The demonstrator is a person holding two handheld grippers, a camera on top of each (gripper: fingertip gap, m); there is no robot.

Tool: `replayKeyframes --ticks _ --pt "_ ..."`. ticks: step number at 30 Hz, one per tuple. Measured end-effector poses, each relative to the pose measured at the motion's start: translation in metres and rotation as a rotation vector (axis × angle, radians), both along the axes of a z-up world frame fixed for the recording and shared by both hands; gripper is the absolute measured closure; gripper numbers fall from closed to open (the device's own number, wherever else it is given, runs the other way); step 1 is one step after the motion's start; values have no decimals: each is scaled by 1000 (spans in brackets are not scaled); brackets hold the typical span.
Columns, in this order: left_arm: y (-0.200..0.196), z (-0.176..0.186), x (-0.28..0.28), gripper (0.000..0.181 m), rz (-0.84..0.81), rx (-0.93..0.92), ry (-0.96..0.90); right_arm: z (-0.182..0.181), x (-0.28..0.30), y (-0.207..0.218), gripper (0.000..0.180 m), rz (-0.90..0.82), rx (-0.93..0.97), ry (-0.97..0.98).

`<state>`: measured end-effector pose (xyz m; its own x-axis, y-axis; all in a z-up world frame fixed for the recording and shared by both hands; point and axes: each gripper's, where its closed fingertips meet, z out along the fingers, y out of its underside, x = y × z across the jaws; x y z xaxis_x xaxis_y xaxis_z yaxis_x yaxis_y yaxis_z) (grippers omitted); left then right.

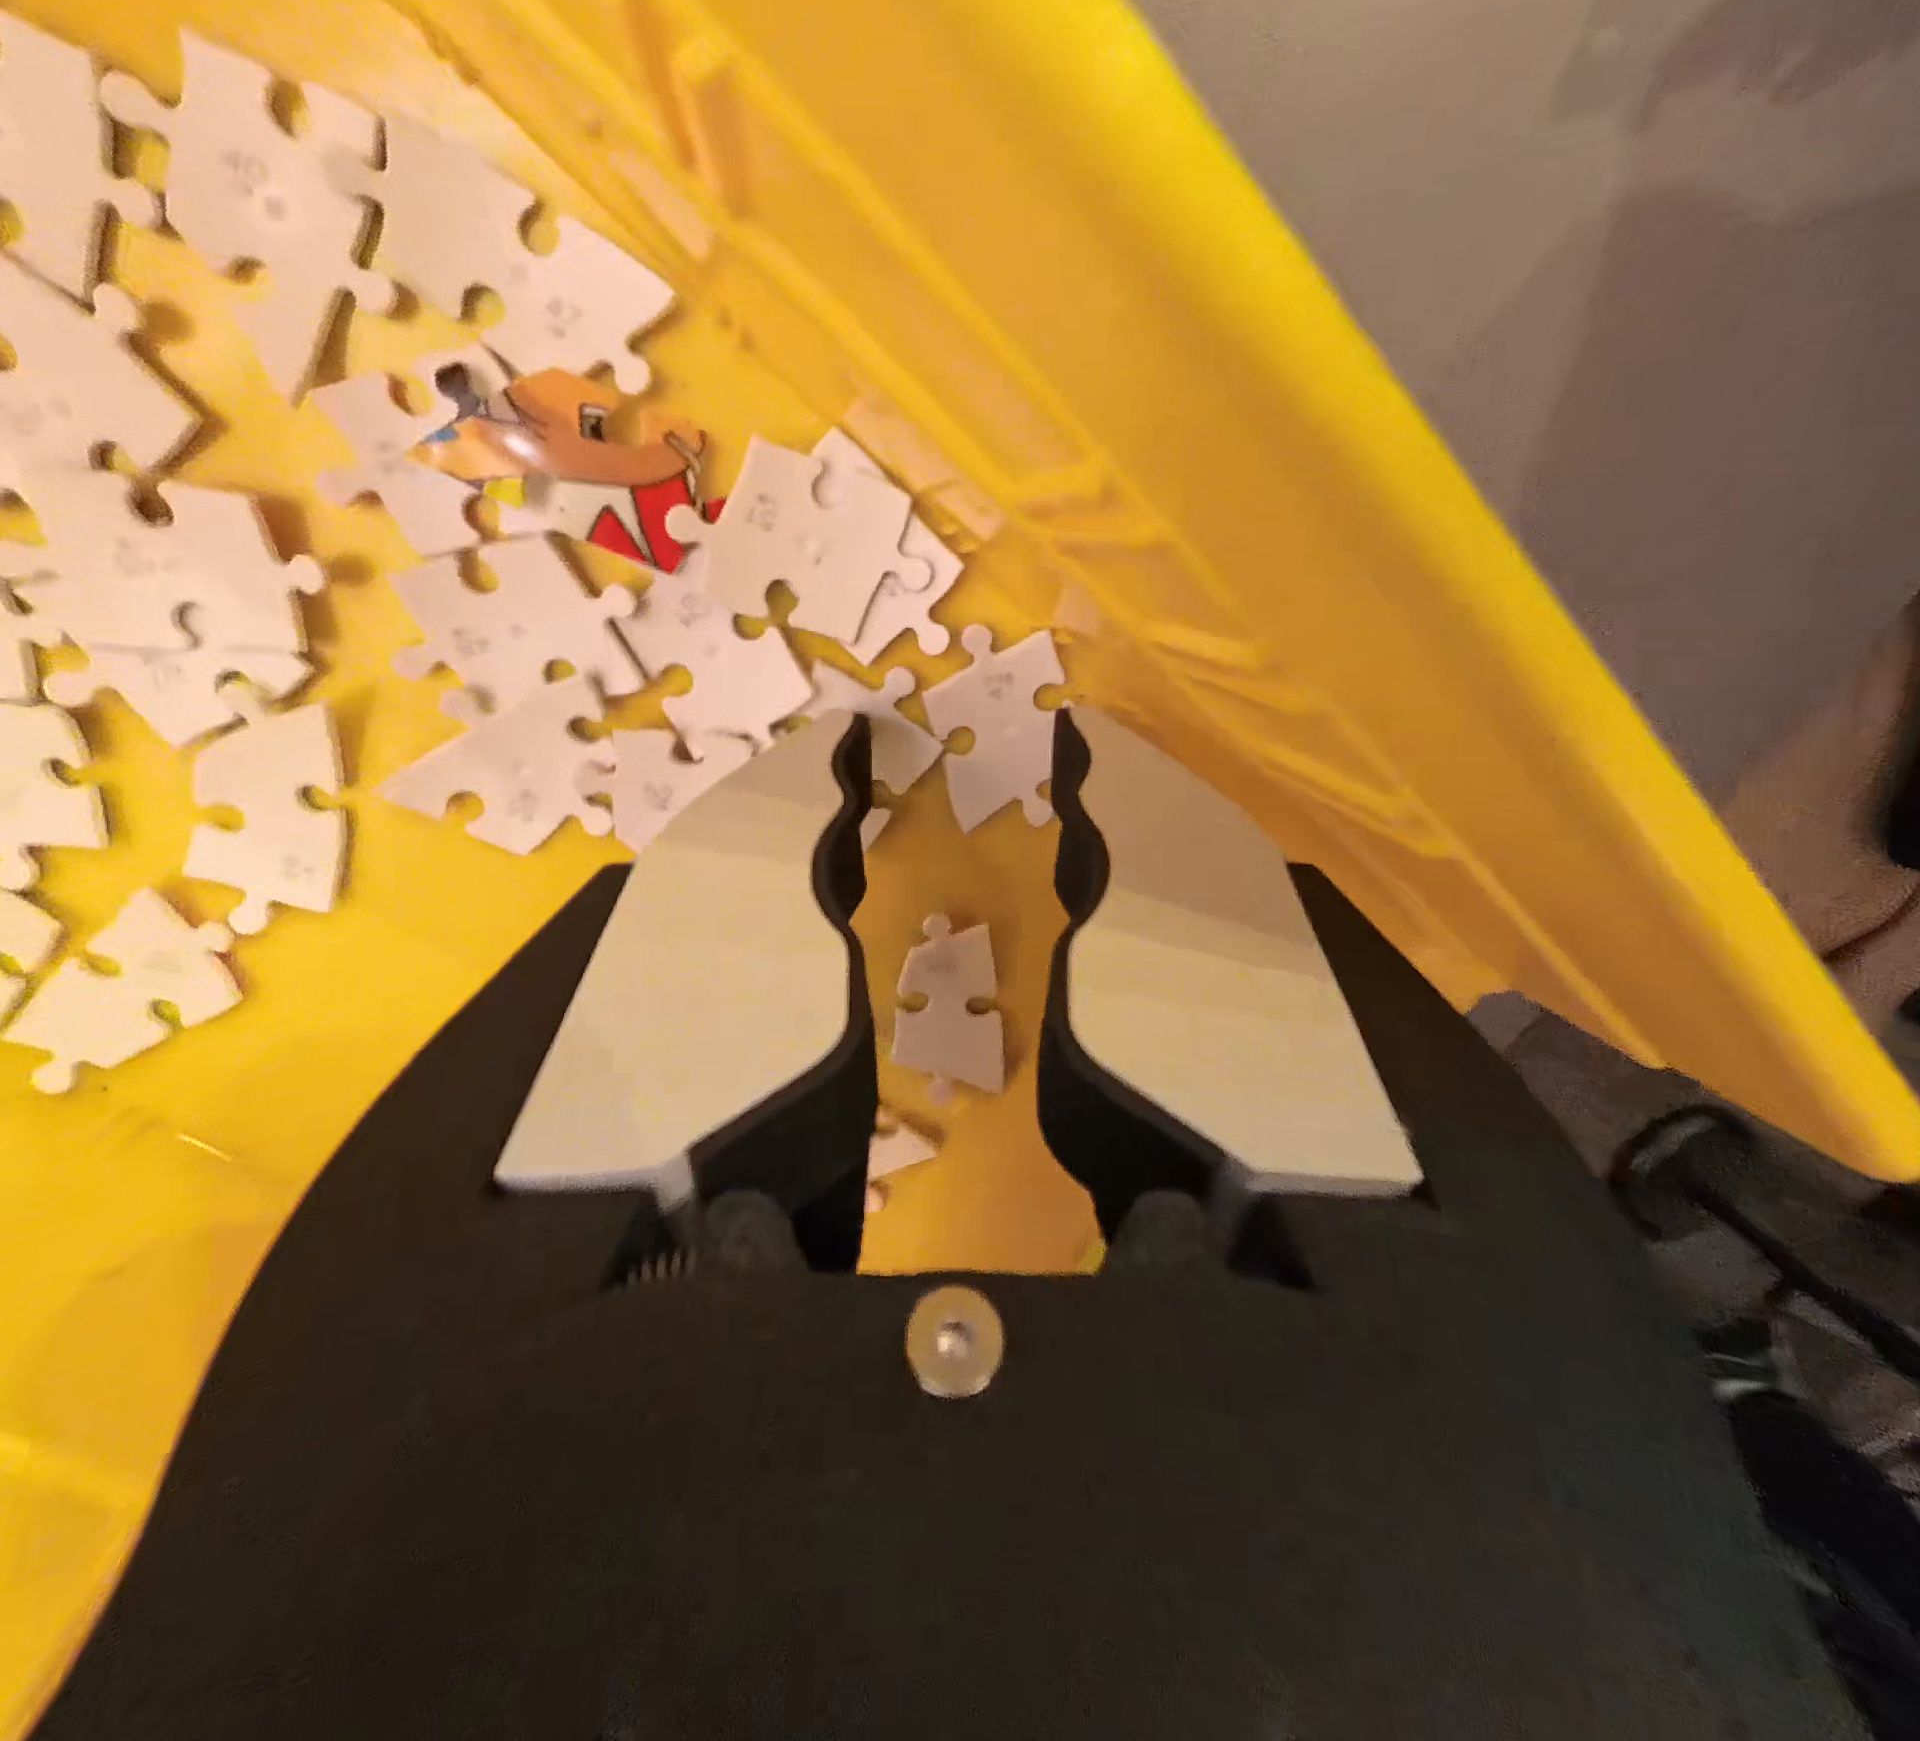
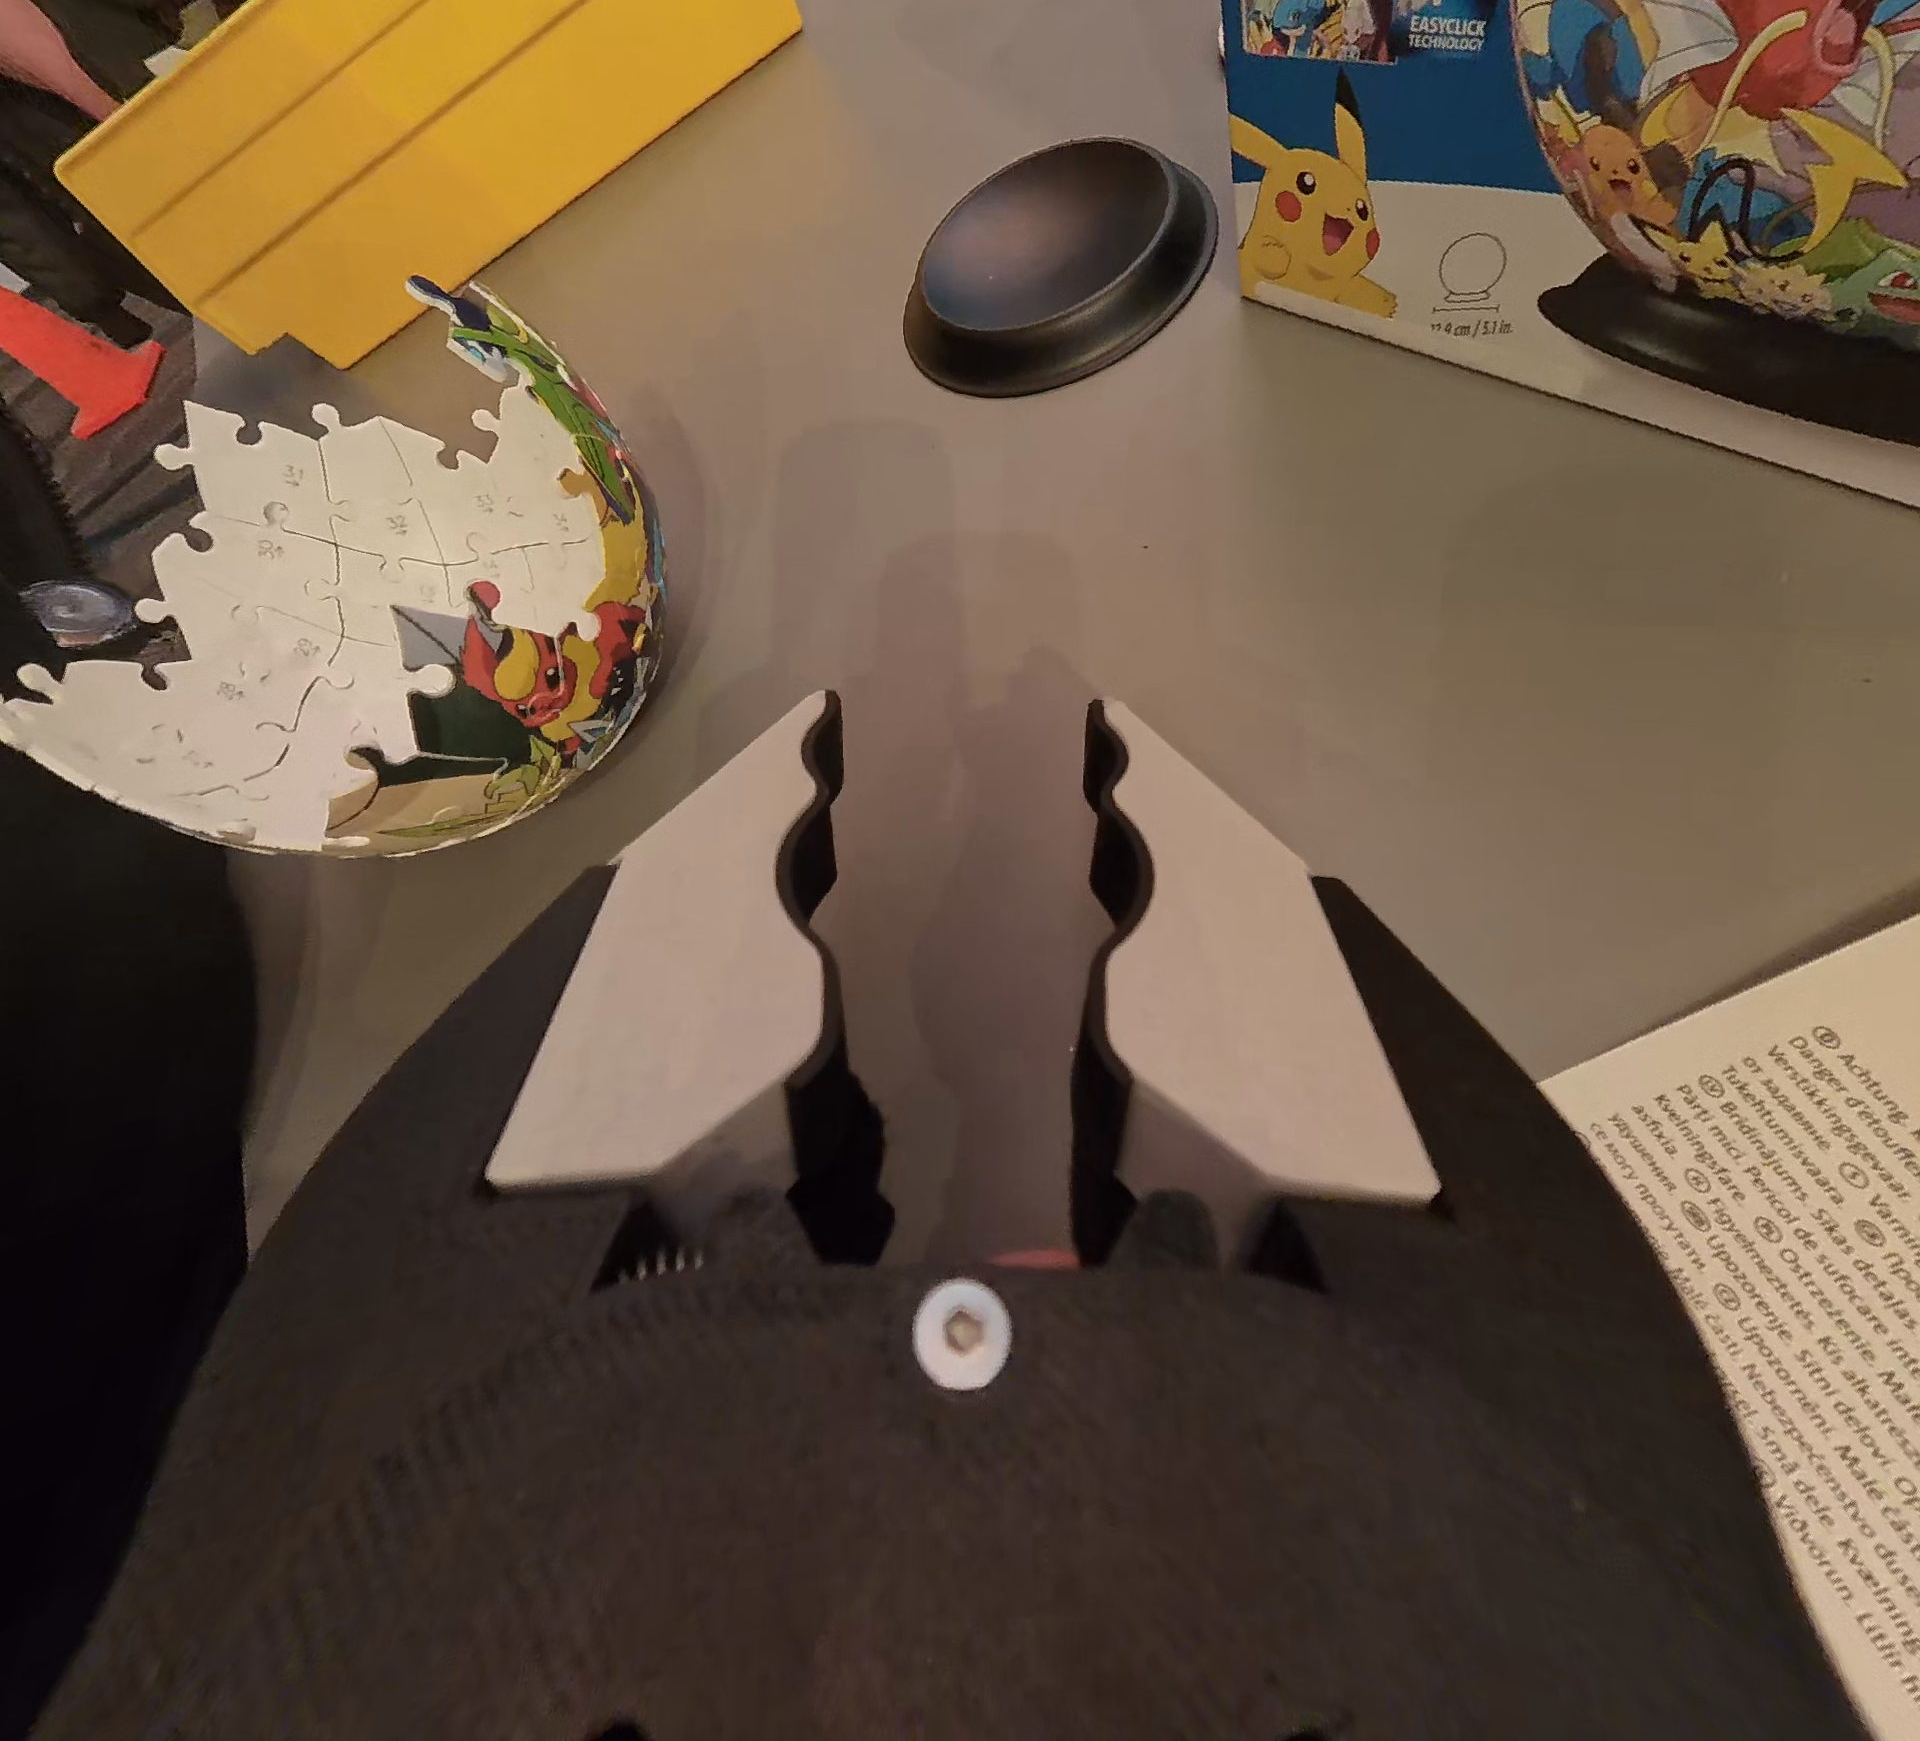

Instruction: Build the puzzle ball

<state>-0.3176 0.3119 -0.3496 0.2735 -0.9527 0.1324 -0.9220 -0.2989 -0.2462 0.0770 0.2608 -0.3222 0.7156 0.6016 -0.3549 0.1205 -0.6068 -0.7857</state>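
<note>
Left tongs (image 1: 961,735) agape in yellow bin (image 1: 935,185), half-built puzzle ball (image 2: 343,611) hollow leftward

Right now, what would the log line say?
left tool: open, in yellow bin over loose pieces | right tool: open, empty | puzzle ball: partly built

A half-built puzzle ball (image 2: 416,590) lies open-side up on the grey table, while loose white-backed pieces (image 1: 312,548) fill the yellow bin.

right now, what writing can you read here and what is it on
I won't quote writing; it stands on:
Puzzle box: printed logo wording, size mark.
Paper sheet: dense small print.
Loose pieces in yellow bin: faint numbers, blurred.
Part-built ball: numbers on piece backs.
</note>
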Motion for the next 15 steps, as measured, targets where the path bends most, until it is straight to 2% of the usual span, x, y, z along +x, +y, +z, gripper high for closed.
replayKeyframes --ticks 2,8,10,12,15 --pt "1 -2 3 150 -70 66 -4 0 0 0 134 0 -1 6" --pt "22 -3 -22 164 -17 189 110 1 0 0 134 0 1 11" --pt "13 6 -12 160 -9 138 -3 2 0 0 134 0 2 13" --pt "1 22 7 159 -81 139 -154 1 0 0 134 2 0 15" --pt "-3 11 -1 154 -170 144 -57 2 0 0 134 4 0 17"
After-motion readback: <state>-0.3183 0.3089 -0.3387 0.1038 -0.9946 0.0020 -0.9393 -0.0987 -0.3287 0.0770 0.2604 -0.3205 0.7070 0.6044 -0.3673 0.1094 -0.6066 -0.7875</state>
